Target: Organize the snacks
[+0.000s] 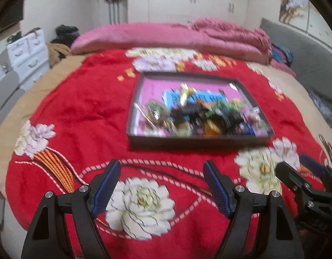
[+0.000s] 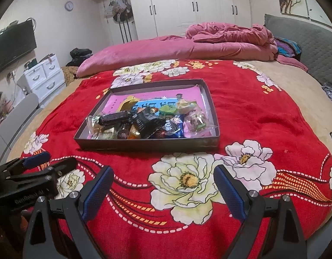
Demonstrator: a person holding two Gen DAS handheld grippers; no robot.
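A shallow dark box [image 2: 144,145] with a pink floor sits on the red flowered blanket [image 2: 241,112]. A heap of wrapped snacks [image 2: 144,120] fills its near half: dark, blue, green and yellow packets. The box [image 1: 196,141] and snacks [image 1: 200,116] also show, blurred, in the left wrist view. My left gripper [image 1: 161,170] is open and empty over the blanket, short of the box. My right gripper [image 2: 163,177] is open and empty, also short of the box. Each gripper shows in the other's view, the right one [image 1: 299,170] and the left one [image 2: 51,159].
A pink quilt [image 2: 176,47] lies bunched along the far side of the bed. A grey padded headboard [image 2: 306,43] stands at the right. White drawers [image 2: 45,75] and a wall TV [image 2: 12,43] are at the left, white wardrobes [image 2: 192,6] behind.
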